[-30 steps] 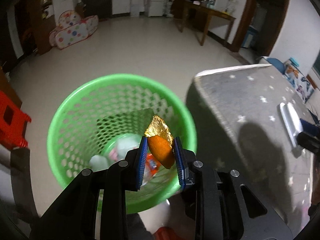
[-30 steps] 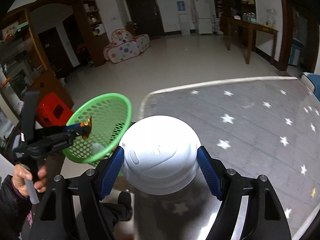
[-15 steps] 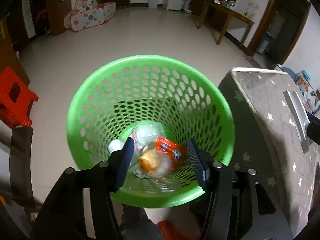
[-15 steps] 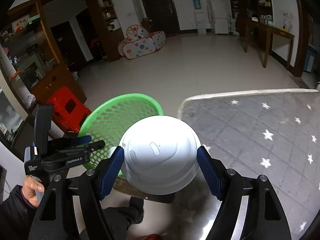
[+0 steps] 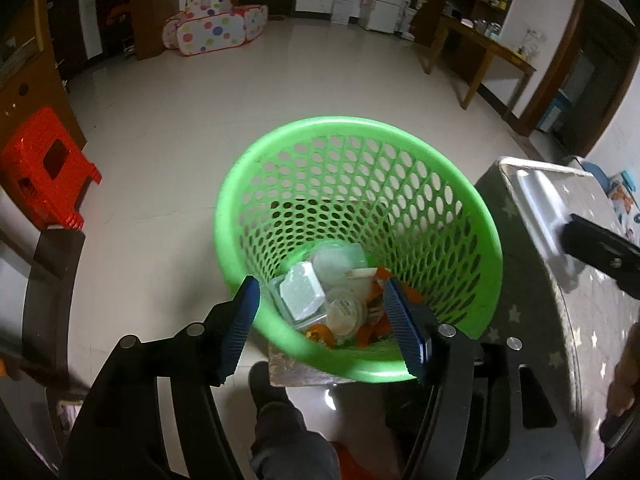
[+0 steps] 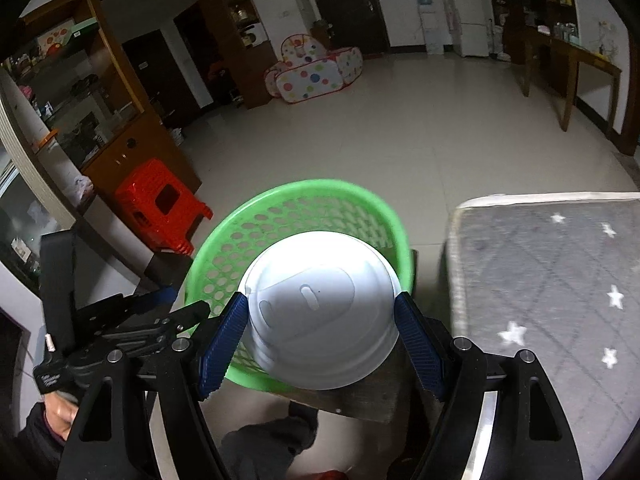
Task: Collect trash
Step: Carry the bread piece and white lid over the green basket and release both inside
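Observation:
A green mesh basket stands on the floor with several pieces of trash in it, among them a clear plastic box and orange wrappers. My left gripper hovers over the basket's near rim. Its jaws are opening and nothing is between them. My right gripper is shut on a white round bowl, held upside down over the near edge of the basket. The left gripper shows at lower left in the right wrist view. The bowl's edge shows at right in the left wrist view.
A table with a grey star-patterned cloth stands right of the basket. A red plastic stool sits to its left, by a wooden cabinet. A polka-dot play tent lies far back. A person's leg is below.
The left gripper opened and dropped the orange, gold-wrapped piece into the basket, then shifted over it. The right gripper carried the white bowl from the table edge to over the basket.

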Demonstrator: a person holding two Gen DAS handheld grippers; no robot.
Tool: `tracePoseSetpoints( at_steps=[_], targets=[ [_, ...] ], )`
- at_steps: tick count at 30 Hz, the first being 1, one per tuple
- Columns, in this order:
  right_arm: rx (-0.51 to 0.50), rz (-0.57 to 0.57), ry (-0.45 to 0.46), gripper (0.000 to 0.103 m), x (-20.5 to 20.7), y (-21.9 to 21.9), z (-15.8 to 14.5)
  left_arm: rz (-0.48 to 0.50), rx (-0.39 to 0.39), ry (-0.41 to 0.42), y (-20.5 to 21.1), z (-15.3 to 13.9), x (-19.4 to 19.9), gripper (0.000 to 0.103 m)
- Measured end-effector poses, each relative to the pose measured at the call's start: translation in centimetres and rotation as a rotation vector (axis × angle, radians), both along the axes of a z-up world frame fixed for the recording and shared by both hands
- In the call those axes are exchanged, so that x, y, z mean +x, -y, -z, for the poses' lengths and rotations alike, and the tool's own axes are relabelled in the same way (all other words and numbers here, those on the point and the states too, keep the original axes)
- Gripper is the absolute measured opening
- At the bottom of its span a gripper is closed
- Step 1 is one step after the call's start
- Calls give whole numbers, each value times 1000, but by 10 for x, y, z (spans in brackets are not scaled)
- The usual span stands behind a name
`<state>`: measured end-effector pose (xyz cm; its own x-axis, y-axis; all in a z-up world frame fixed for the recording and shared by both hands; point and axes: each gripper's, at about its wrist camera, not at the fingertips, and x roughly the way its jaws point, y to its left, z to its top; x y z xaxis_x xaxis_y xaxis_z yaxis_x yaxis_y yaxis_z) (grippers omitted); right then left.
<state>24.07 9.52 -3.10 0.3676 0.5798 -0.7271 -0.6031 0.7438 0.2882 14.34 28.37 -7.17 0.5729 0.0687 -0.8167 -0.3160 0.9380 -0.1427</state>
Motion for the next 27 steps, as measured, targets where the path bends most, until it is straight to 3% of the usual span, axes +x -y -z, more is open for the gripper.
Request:
tracePoseSetpoints(
  at_steps=[12, 15, 27],
  targets=[
    [-13, -33, -62, 73, 8, -33, 29, -51, 15, 0, -12, 1, -15, 74],
    [-5, -36, -57, 81, 8, -27, 29, -62, 11, -3, -14, 2, -18, 76],
    [-33, -21, -21, 83, -15, -7, 13, -76, 28, -3, -8, -2, -26, 77]
  ],
)
